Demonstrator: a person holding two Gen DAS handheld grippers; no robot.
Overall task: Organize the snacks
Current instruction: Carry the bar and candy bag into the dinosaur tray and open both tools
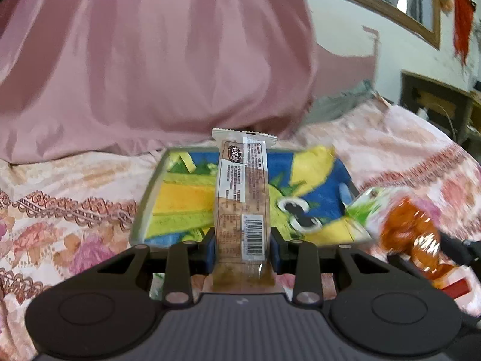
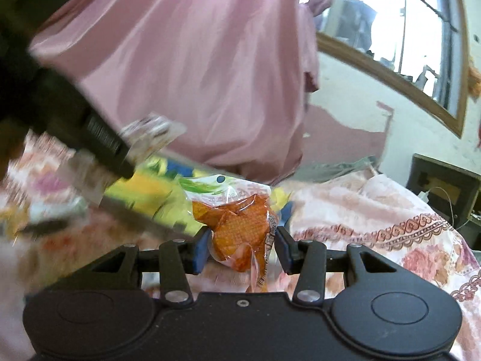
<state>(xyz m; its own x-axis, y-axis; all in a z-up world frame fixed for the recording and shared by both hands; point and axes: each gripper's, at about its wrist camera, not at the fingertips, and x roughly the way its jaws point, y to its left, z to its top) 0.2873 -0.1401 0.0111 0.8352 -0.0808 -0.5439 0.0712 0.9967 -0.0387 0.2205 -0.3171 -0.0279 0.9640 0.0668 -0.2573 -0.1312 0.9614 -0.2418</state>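
Note:
My left gripper [image 1: 243, 246] is shut on a long beige snack bar wrapper [image 1: 240, 192] with a barcode, held upright over a metal tray [image 1: 147, 192] with a blue, yellow and green cartoon print. My right gripper [image 2: 242, 248] is shut on a clear packet of orange crackers [image 2: 237, 228], held above the tray's near right side [image 2: 144, 192]. That orange packet [image 1: 405, 231] also shows blurred at the right of the left wrist view. The left gripper's black body [image 2: 60, 102] crosses the upper left of the right wrist view with the bar's blurred end [image 2: 150, 135].
The tray lies on a bed with a pink floral cover [image 1: 60, 216]. A large pink cloth bundle [image 1: 150, 60] rises behind the tray. A window [image 2: 405, 30] and a dark wooden cabinet [image 2: 445, 186] stand at the far right.

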